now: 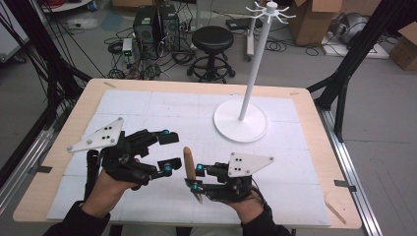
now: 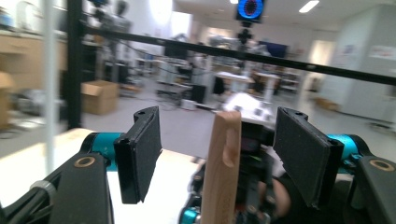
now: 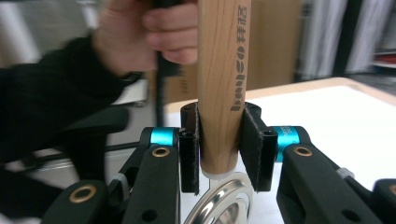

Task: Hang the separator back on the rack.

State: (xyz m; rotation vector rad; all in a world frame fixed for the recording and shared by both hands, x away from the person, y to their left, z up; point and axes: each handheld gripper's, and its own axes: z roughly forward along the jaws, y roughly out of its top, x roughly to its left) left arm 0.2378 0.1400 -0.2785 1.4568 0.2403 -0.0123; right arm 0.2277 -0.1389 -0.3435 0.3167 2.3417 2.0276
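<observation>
Near the table's (image 1: 314, 147) front edge, at about 6 o'clock in the high view, both grippers face each other with a wooden-handled utensil (image 1: 188, 158) between them. Right gripper (image 1: 197, 177) clamps it: in the right gripper view the pads press both sides of the wooden handle (image 3: 219, 88) near its lower end, jaws narrowed to handle width. A round metal ring part (image 3: 219, 205) sits just below the handle end at 6 o'clock; what kind of utensil head it is, cannot tell. Printed lettering runs along the handle there, not readable from above.

Left gripper (image 1: 167, 152) is at 9 o'clock of the handle in the high view, jaws spread well wider than the handle and just opened further. Left gripper view puts the handle (image 2: 223, 163) upright between the two pads, closer to the right one, gaps both sides, no pad pressing. Behind it, the right gripper's body and the person's hand (image 2: 278, 198), blurry.

Right gripper view also catches the person's left hand (image 3: 140, 37) at 11 o'clock, fingers (image 3: 173, 32) curled by the handle's upper part; touching or just behind it, cannot tell. Dark sleeve (image 3: 42, 102) at 9 o'clock.

High view alone gives the layout: white mat (image 1: 147, 105) on the table, white hook stand (image 1: 242, 120) at 1 o'clock of the grippers, well apart, its hooks (image 1: 270, 11) bare. No containers on the table. Stool (image 1: 212, 42) and cardboard boxes (image 1: 314, 17) on the floor beyond, at 12 o'clock.
</observation>
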